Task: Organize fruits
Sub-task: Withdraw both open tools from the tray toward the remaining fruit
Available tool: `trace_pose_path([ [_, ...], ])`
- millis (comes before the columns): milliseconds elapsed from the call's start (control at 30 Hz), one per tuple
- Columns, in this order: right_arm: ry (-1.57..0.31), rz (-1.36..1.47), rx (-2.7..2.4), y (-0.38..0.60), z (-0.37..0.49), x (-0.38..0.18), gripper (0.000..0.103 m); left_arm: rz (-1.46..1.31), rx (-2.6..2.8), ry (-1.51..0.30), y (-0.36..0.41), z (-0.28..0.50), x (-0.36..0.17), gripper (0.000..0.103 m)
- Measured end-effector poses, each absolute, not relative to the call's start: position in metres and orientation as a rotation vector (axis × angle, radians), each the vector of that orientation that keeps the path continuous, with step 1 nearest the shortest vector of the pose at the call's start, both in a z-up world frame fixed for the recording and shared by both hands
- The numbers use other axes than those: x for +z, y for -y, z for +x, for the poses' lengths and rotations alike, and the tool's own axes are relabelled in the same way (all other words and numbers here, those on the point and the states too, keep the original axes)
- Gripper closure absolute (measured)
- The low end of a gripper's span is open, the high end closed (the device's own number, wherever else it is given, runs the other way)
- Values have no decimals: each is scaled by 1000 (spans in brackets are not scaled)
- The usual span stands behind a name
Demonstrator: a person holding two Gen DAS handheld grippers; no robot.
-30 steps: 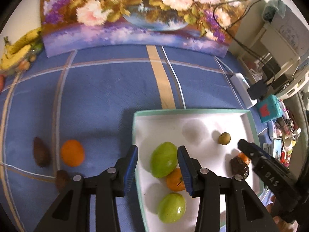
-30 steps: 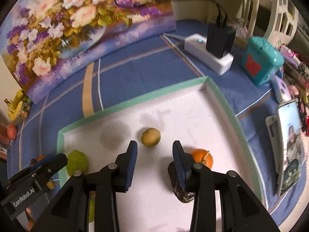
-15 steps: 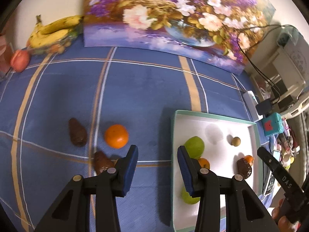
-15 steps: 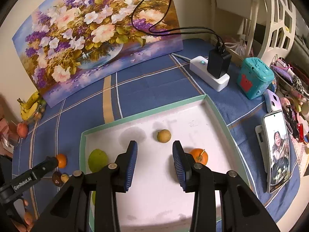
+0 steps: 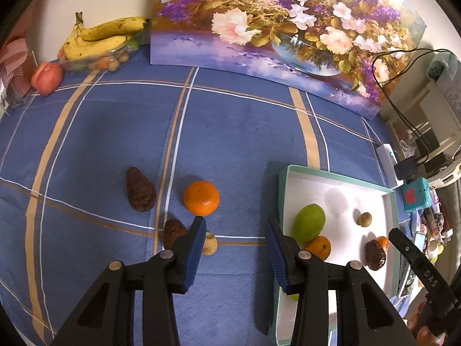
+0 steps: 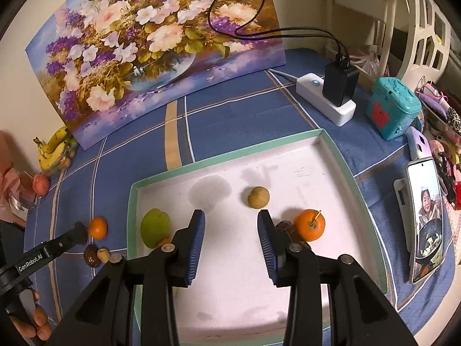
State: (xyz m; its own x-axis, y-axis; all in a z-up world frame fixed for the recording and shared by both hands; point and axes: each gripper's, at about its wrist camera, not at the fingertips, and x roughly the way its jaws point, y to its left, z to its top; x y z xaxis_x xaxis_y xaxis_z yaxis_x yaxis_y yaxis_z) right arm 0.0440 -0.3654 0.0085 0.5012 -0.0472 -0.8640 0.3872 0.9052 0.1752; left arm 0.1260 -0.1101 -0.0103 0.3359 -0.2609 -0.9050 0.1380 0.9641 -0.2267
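A white tray with a teal rim lies on the blue checked cloth. It holds a green fruit, oranges, a small tan fruit and a dark brown fruit. On the cloth left of the tray lie an orange, two brown fruits and a small tan fruit. My left gripper is open and empty above the cloth, between these and the tray. My right gripper is open and empty above the tray.
A flower painting stands at the back. Bananas and a peach sit at the far left. A power strip with charger, a teal box and a phone lie right of the tray.
My left gripper has moved left and back from over the tray to over the cloth near the loose fruits. My right gripper has risen and pulled back from the tray.
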Motion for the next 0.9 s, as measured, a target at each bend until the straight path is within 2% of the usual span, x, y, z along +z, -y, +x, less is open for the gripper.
trace_pose_path([
  [200, -1025, 373, -267, 368, 45, 5, 64, -91, -248, -1216, 116, 127, -16, 56],
  [233, -1029, 370, -263, 368, 45, 4, 63, -85, -242, -1221, 117, 127, -18, 49],
  [267, -1033, 368, -262, 367, 46, 3, 60, -80, -235, -1223, 117, 127, -19, 44],
  [300, -1037, 364, -262, 367, 46, 2, 53, -71, -221, -1224, 117, 127, -21, 38],
  [400, -1050, 342, -259, 365, 49, -2, 39, -48, -187, -1228, 115, 127, -26, 36],
  [567, -1072, 328, -241, 362, 53, -9, 28, -65, -138, -1235, 106, 128, -34, 25],
  [700, -1077, 298, -234, 359, 55, -11, 26, -90, -100, -1238, 98, 127, -39, 16],
  [767, -1078, 294, -230, 358, 56, -11, 21, -101, -89, -1239, 95, 128, -40, 14],
  [800, -1079, 293, -230, 358, 56, -12, 15, -106, -82, -1237, 94, 128, -40, 12],
  [900, -1072, 292, -230, 358, 56, -12, 15, -122, -47, -1225, 88, 126, -40, 5],
])
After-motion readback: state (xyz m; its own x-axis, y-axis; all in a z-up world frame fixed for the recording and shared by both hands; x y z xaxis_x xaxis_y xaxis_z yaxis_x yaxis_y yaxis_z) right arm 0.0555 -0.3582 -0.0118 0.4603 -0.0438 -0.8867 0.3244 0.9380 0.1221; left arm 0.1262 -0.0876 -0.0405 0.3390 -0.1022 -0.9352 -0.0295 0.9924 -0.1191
